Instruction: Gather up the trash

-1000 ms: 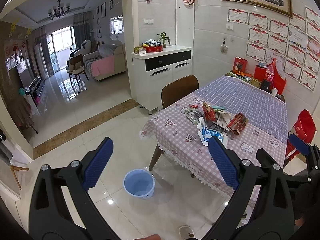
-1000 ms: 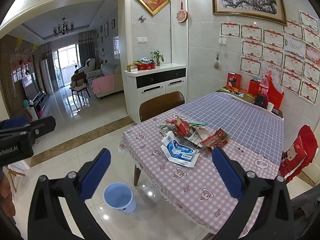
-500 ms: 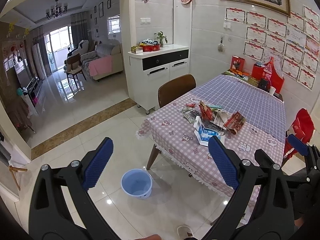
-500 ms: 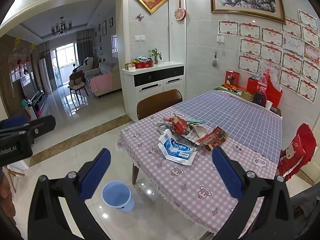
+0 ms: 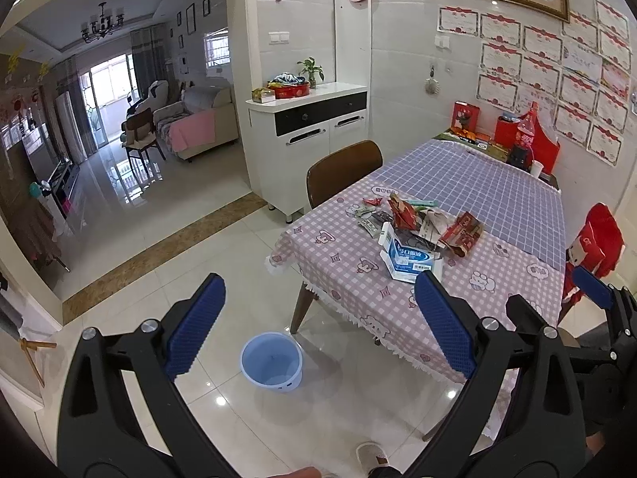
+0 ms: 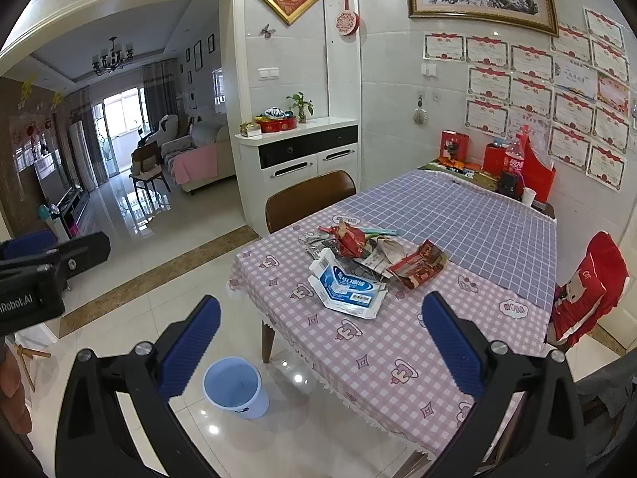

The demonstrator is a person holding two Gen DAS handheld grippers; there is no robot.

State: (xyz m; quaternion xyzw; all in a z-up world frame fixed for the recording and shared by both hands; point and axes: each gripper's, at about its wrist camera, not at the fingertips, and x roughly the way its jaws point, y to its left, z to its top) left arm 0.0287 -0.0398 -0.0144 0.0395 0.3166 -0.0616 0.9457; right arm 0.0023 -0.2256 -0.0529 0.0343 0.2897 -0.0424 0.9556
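Note:
A pile of trash lies on the pink checked tablecloth: a flattened white and blue box [image 5: 410, 257] [image 6: 346, 288], red wrappers [image 5: 462, 233] [image 6: 418, 269] and crumpled papers [image 6: 382, 253]. A light blue bin [image 5: 272, 362] [image 6: 235, 388] stands on the floor by the table's near corner. My left gripper [image 5: 318, 322] is open and empty, held above the floor short of the table. My right gripper [image 6: 318, 342] is open and empty, short of the table edge.
The table [image 6: 398, 358] has a brown chair [image 6: 310, 199] at its left side and a red-covered chair [image 6: 589, 290] at the right. A bottle and red boxes [image 6: 513, 163] stand at its far end. A white cabinet [image 6: 298, 155] is behind. Glossy tile floor [image 5: 179, 263] spreads left.
Both grippers have drifted left and slightly closer; the table, trash and bin have shifted a little in view. Both stay open.

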